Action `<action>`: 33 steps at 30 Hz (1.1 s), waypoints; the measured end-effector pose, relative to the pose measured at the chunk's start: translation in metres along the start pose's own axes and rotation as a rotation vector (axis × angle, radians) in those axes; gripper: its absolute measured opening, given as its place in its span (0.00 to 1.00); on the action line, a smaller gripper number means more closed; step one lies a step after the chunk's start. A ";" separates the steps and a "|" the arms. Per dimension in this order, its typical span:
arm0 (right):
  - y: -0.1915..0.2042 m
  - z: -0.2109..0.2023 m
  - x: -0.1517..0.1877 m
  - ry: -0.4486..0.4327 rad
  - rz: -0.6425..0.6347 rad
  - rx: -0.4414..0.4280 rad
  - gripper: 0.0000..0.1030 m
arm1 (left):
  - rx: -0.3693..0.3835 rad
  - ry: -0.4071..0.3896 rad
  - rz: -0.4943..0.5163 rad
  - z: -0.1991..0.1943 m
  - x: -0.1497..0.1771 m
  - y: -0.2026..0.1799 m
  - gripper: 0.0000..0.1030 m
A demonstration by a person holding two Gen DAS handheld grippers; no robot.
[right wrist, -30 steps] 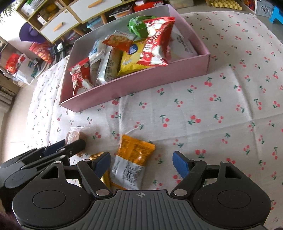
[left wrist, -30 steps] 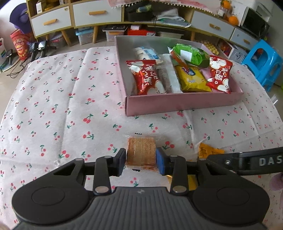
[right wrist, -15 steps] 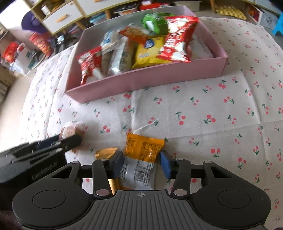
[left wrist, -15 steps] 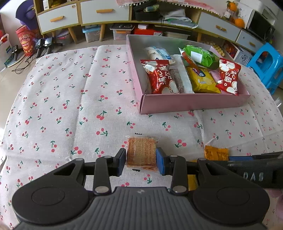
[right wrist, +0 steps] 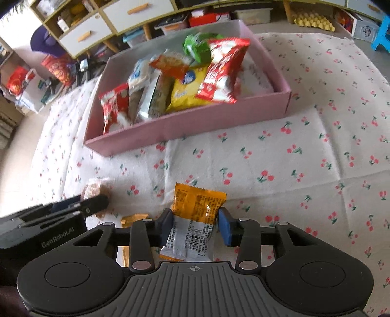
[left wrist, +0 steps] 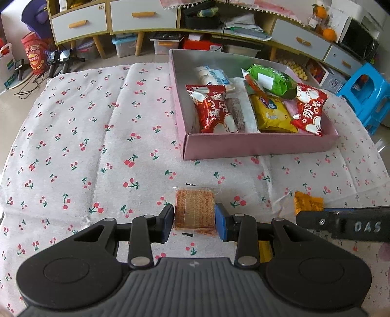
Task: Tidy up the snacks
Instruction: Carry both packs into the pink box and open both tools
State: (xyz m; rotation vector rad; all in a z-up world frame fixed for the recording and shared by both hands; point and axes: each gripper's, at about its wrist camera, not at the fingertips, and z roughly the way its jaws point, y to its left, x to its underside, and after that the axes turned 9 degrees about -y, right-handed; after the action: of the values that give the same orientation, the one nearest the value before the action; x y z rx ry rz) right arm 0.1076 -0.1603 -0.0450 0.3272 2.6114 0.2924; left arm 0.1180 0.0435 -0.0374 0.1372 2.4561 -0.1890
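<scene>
My left gripper is shut on a clear-wrapped brown biscuit pack above the cherry-print cloth. My right gripper is shut on an orange snack packet with a white barcode end. The pink box stands ahead and to the right in the left wrist view, holding several snack packs. It shows in the right wrist view ahead and slightly left. The biscuit pack and the left gripper show at the left of the right wrist view. The right gripper's finger shows at the right of the left wrist view.
A small orange packet lies on the cloth between the two grippers. The cherry-print tablecloth covers the table. Beyond the table stand a low cabinet with drawers and a blue stool at the right.
My right gripper has closed from wide open onto the orange packet. Both views have pulled up and back from the cloth, with the left gripper still holding the biscuit pack.
</scene>
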 end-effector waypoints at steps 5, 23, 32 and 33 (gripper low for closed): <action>-0.008 -0.008 -0.007 -0.023 0.033 -0.015 0.38 | 0.010 -0.007 -0.013 -0.002 -0.002 -0.002 0.32; -0.016 -0.033 -0.032 -0.109 0.106 -0.103 0.38 | 0.016 -0.127 -0.045 -0.018 -0.025 -0.010 0.32; -0.020 -0.041 -0.047 -0.198 0.156 -0.163 0.38 | 0.045 -0.245 -0.058 -0.024 -0.040 -0.018 0.32; -0.021 -0.041 -0.049 -0.214 0.162 -0.172 0.38 | 0.045 -0.253 -0.059 -0.023 -0.042 -0.020 0.32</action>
State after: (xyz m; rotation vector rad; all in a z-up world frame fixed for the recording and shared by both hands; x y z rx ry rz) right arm 0.1258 -0.1998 0.0065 0.4824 2.3358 0.5052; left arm 0.1337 0.0257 0.0083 0.0568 2.2059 -0.2708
